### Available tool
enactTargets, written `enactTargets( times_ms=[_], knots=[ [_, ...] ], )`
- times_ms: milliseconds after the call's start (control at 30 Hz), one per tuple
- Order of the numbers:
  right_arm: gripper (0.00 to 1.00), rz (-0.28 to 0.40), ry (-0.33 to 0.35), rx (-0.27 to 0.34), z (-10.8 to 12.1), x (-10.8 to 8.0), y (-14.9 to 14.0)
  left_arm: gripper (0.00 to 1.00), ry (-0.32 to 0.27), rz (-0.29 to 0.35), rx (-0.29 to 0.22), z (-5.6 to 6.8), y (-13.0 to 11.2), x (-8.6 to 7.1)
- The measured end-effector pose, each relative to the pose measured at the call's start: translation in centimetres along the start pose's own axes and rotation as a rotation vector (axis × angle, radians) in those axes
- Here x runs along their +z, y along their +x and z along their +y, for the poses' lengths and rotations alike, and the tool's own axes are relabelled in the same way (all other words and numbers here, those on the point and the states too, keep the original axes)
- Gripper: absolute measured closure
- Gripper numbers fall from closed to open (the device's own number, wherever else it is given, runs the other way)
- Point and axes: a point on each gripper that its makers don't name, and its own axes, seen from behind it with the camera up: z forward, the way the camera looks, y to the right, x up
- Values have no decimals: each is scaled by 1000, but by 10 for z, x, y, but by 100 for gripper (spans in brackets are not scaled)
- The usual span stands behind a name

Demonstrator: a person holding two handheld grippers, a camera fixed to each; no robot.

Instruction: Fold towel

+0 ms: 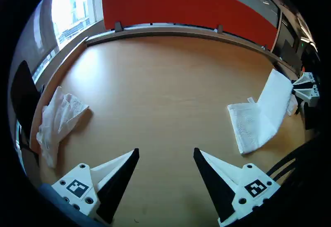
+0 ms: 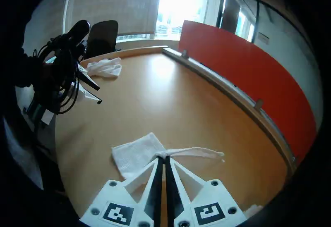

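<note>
The right gripper [image 2: 164, 159] has its fingers pressed together on an edge of the white towel [image 2: 136, 154], pinching a thin fold of cloth between them. The towel sits just beyond the fingertips on the tabletop [image 2: 173, 99], one part lying flat and the other rising towards the grip. It looks light, soft and limp, likely to sag wherever it is unsupported, so a corner or hem seems the sensible place to take hold. In the left gripper view its long axis slants from the flat end up to the held end. The left gripper [image 1: 165, 150] is spread wide, holding nothing. Farther off, a crumpled cloth [image 1: 58, 119] lies by the tabletop's edge, and a red partition [image 1: 186, 8] stands behind.
</note>
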Motion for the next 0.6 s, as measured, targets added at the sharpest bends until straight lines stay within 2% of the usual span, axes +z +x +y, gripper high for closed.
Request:
enactTargets(
  times_ms=[300,500,600],
  knots=[
    [94,-17,87,-4,-35,24,-2,2,4,-1,-16,-6,-2,0],
    [17,-51,132,49,-51,39,-13,2,11,-7,-17,-11,-4,1],
    [15,-54,136,78,-51,41,-17,2,14,-7,-15,-13,-5,1]
  ],
)
